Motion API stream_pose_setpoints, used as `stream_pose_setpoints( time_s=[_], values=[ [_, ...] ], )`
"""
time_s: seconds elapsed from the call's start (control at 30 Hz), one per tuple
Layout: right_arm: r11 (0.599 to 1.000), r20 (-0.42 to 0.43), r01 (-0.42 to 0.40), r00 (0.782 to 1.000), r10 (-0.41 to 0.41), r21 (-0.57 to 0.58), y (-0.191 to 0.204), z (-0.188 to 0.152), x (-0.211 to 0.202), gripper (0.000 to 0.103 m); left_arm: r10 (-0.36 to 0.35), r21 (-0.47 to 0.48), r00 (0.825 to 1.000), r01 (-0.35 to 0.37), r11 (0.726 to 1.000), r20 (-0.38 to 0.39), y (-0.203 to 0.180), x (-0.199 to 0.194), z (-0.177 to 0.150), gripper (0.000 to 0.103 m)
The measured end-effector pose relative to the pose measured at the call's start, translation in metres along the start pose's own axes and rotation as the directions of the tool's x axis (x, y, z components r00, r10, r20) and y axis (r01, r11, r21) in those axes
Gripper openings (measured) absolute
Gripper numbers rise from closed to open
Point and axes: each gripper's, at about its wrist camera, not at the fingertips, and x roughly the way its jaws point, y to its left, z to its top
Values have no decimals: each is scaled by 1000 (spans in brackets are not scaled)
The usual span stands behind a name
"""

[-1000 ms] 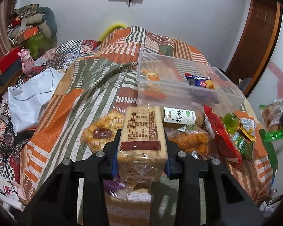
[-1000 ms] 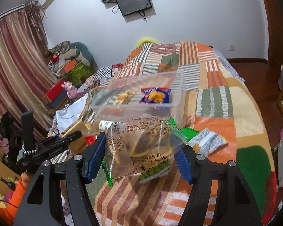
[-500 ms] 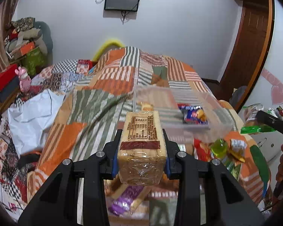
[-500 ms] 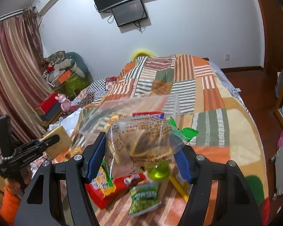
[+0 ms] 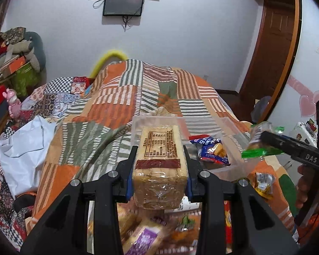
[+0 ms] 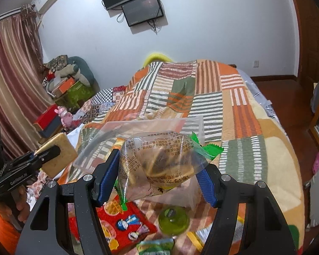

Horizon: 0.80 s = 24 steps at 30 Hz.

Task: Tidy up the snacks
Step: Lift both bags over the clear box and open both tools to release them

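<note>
Both snacks ride above the bed toward the clear plastic bin (image 5: pixel 227 133): the left gripper (image 5: pixel 159 175) clamps tight on a wrapped loaf of bread (image 5: pixel 159 165), while the right gripper (image 6: pixel 157 177), jaws half-spread, squeezes a crinkly pastry bag (image 6: pixel 157 163), apparently for dropping in.

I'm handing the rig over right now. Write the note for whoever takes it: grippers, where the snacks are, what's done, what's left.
Left gripper: shut on the wrapped bread loaf, held above the bed.
Right gripper: shut on the clear pastry bag, also in the air.
Clear plastic bin: on the quilt ahead of both grippers; a blue snack packet already lies inside.
Left to do: put both held items in the bin, then collect the loose ones in front of it, including the red snack pack and green jelly cup.
</note>
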Motion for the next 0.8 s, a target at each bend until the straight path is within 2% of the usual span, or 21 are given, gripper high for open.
stream_pose_setpoints(
  time_s=[0.23,0.47,0.8],
  values=[
    [997,-39,-18,999,15,-82,20,11,27,64,-21,16,999,22,1000,-41,-5,33,7,36],
    [981,-113,-45,993,24,-188,43,19,65,64,-37,12,996,38,999,-84,-2,61,10,36],
    [971,-234,-89,972,35,-223,45,16,100,64,-49,-5,990,49,999,-130,3,87,10,36]
  ],
)
